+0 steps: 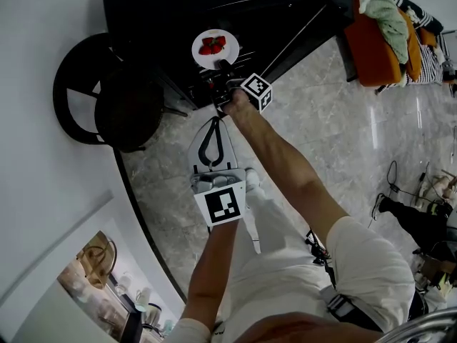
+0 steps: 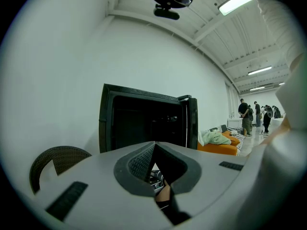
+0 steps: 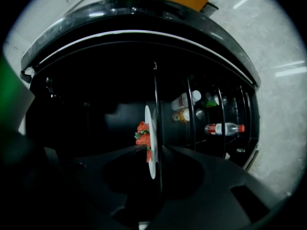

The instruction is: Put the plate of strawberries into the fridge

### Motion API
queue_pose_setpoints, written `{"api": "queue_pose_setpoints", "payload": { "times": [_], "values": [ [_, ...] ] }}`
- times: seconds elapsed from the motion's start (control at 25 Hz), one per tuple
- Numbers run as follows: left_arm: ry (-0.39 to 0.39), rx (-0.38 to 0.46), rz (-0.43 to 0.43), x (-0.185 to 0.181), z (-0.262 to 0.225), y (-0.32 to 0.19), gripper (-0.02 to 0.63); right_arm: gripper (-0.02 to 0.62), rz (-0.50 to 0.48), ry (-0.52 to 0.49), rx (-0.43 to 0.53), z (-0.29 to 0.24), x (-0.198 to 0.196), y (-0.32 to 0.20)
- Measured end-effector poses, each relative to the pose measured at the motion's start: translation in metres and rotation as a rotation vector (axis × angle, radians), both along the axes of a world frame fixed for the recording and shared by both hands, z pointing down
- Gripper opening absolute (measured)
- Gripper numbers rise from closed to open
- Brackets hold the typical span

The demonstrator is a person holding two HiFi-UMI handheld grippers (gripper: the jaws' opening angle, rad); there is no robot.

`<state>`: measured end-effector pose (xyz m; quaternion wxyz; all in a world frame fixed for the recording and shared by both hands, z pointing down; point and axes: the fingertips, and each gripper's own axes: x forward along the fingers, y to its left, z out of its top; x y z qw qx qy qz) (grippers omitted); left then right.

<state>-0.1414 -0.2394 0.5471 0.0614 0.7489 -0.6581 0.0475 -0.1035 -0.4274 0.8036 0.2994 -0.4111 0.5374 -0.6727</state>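
Note:
A white plate with red strawberries lies inside the open black fridge. My right gripper reaches in to its near rim. In the right gripper view the plate shows edge-on against a shelf edge, with the strawberries on its left face. My right gripper has its jaws apart on either side of the rim and the pads do not press on it. My left gripper hangs back over the floor, shut and empty, its tips meeting in its own view.
Bottles and jars fill the fridge door racks. A dark wicker chair stands left of the fridge against the white wall. An orange sofa with clothes is at the right. People stand far off.

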Motion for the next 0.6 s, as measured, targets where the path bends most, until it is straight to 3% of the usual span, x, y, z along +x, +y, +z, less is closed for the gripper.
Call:
{"api": "queue_pose_setpoints", "payload": {
  "times": [0.24,0.6],
  "values": [
    [-0.002,-0.003,0.004,0.005,0.002,0.0,0.0,0.131,0.017,-0.025,0.01,0.002,0.006,0.009],
    [-0.014,-0.005,0.019,0.012,0.001,-0.001,0.0,0.13,0.022,-0.064,-0.012,0.003,0.016,0.028]
  ]
}}
